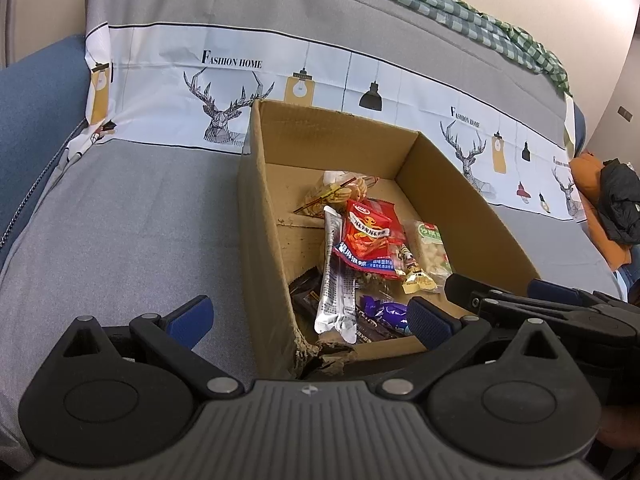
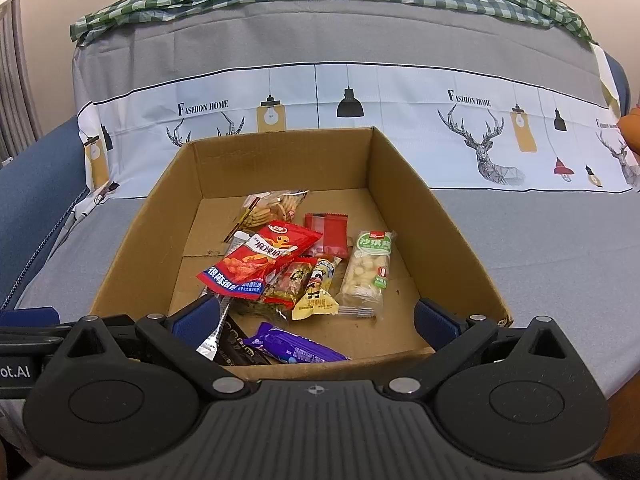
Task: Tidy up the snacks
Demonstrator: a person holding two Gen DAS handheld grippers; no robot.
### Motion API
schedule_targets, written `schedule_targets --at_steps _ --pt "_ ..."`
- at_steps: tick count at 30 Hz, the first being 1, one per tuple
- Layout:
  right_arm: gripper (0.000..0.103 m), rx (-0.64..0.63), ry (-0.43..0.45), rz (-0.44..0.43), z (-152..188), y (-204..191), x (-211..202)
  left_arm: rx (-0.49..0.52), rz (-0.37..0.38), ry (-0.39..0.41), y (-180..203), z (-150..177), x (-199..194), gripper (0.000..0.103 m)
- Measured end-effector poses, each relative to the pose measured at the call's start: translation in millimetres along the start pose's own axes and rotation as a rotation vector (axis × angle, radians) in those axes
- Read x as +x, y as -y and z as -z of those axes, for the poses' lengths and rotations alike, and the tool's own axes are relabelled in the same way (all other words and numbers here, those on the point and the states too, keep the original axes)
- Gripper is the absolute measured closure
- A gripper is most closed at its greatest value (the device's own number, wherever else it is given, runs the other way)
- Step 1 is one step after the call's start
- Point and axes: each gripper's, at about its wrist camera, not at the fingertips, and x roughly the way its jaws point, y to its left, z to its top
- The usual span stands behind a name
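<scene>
Hovering noted: left gripper (image 1: 308,320) and right gripper (image 2: 316,320) at near rim of cardboard box (image 2: 404,184), jaws spread, nothing held. Snacks piled loose inside. Risk: torn corner (image 1: 320,356) snagged by finger; red packet (image 2: 260,260) dragged when overlapping silver sachet (image 1: 336,280) is pinched.

Both views are evenly lit by soft, diffuse indoor light, moderately bright, with no harsh highlights. Shadows are faint: a soft dark band lies inside the cardboard box (image 2: 280,160) along its near wall. Small glints show on the silver wrapper (image 1: 336,280) and the purple wrapper (image 2: 296,346). Fisheye distortion bends straight lines strongly toward the frame edges, and the corners fall off dark. Focus is sharp in the centre; print on the packets stays readable.
</scene>
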Motion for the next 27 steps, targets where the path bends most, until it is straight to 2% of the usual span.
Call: schedule_targets --at_steps 27 --pt "0.001 0.06 0.011 0.012 -4.3 8.3 -2.1 0.021 0.033 0.012 9.1 1.7 1.7 0.0"
